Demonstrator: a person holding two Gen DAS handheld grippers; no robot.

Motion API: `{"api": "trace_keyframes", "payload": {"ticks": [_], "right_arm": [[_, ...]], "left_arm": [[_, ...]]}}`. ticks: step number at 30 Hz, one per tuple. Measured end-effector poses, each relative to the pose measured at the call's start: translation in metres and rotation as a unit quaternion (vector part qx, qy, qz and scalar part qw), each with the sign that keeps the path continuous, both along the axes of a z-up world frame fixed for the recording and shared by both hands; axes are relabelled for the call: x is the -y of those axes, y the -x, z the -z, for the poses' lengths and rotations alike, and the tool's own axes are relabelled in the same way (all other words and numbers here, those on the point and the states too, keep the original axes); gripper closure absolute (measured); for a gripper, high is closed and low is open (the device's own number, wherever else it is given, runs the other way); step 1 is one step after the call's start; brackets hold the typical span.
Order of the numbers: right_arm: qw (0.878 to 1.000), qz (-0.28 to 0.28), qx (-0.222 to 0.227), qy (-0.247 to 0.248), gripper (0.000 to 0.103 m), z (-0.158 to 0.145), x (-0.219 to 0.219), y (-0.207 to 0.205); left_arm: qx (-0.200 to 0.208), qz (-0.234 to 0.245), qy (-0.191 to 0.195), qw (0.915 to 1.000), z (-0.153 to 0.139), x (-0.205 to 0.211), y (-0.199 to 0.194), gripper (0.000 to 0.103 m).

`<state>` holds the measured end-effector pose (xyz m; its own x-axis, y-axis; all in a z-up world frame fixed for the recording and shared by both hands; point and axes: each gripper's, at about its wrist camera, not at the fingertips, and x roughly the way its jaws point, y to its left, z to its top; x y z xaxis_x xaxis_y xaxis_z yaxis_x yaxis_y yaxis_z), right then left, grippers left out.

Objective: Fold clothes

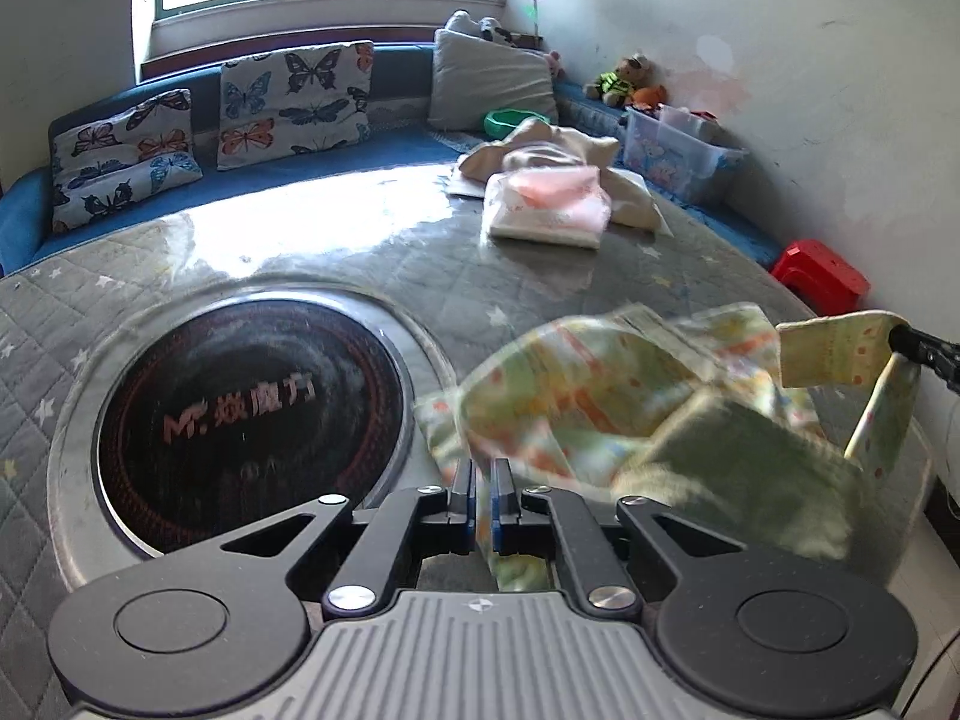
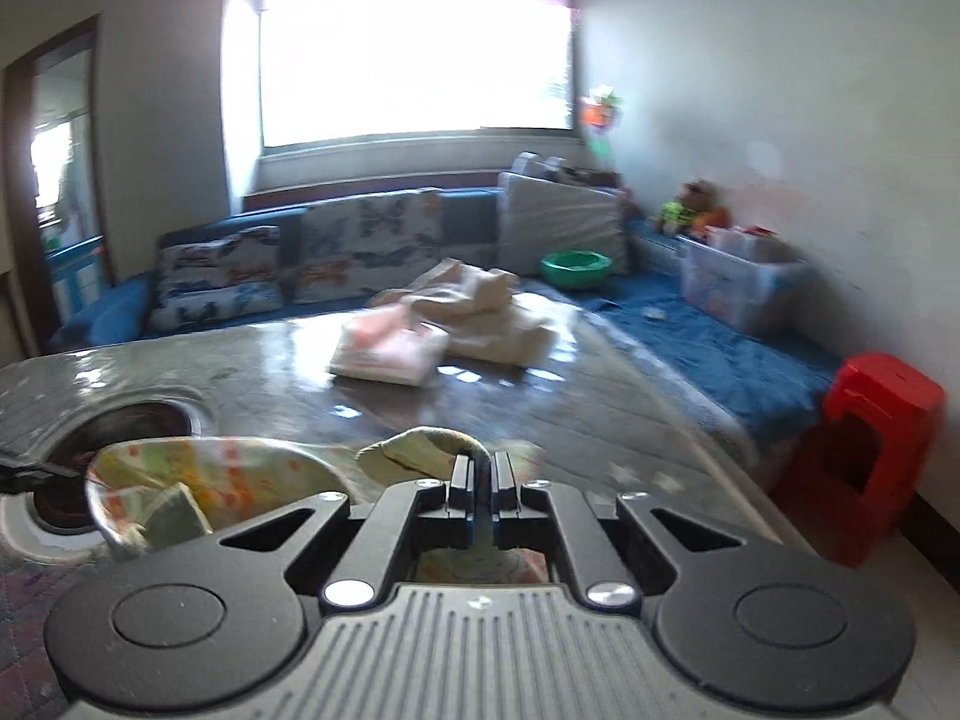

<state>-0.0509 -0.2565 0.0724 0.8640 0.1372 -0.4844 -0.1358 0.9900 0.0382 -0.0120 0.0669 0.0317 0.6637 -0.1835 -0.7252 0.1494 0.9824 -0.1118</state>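
A green and yellow patterned garment (image 1: 630,396) hangs above the near right part of the table, stretched between both grippers and blurred. My left gripper (image 1: 485,471) is shut on its near left edge. My right gripper (image 2: 483,467) is shut on another edge of the garment (image 2: 198,480); its fingers also show at the right edge of the left wrist view (image 1: 918,348). A folded pink and white garment (image 1: 549,207) lies at the far side of the table, with a pile of cream clothes (image 1: 558,150) behind it.
The grey quilted table cover (image 1: 360,252) has a round black cooktop (image 1: 252,414) set in it at the left. A blue sofa with butterfly cushions (image 1: 294,102) stands behind. A clear storage box (image 1: 678,150) and a red stool (image 2: 870,450) stand at the right.
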Motion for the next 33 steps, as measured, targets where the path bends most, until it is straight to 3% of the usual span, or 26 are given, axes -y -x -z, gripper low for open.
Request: {"api": "trace_keyframes", "payload": {"ticks": [6,7,10,16,18,19,20,21,23,28,33], "right_arm": [[0.998,0.051,-0.038,-0.004,0.098,0.019,0.027,0.011],[0.997,0.057,-0.045,-0.004,0.098,0.021,0.03,0.011],[0.996,0.068,-0.06,-0.009,0.095,0.027,0.039,0.019],[0.997,0.066,-0.035,-0.013,0.079,0.018,0.04,0.026],[0.998,0.057,-0.021,-0.013,0.073,0.013,0.035,0.026],[0.999,0.051,-0.015,-0.013,0.072,0.011,0.032,0.026],[0.999,0.043,-0.009,-0.014,0.068,0.008,0.028,0.026],[0.999,0.035,-0.004,-0.014,0.066,0.006,0.025,0.026],[1.0,0.012,-0.006,-0.018,0.066,0.006,0.015,0.023],[0.998,-0.05,-0.032,-0.029,0.066,0.015,-0.012,0.011],[0.993,-0.07,-0.092,-0.026,0.066,0.051,-0.031,-0.006]], "left_arm": [[0.013,-0.01,0.0,0.9999,-0.008,-0.003,-0.007,0.094],[0.016,-0.015,-0.004,0.9998,-0.01,-0.003,-0.012,0.088],[0.027,-0.028,-0.014,0.9991,-0.013,0.0,-0.028,0.049],[-0.007,-0.033,-0.015,0.9993,0.01,0.01,-0.063,0.046],[-0.025,-0.031,-0.009,0.9992,0.021,0.013,-0.072,0.048],[-0.032,-0.025,-0.009,0.9991,0.027,0.014,-0.071,0.064],[-0.036,-0.017,-0.007,0.9992,0.031,0.015,-0.068,0.089],[-0.039,-0.008,-0.004,0.9992,0.034,0.017,-0.065,0.091],[-0.029,0.005,-0.009,0.9995,0.034,0.02,-0.052,0.096],[-0.009,0.046,-0.002,0.9989,0.029,0.023,-0.014,0.097],[-0.015,0.065,0.032,0.9973,0.027,0.014,0.006,0.09]]}}
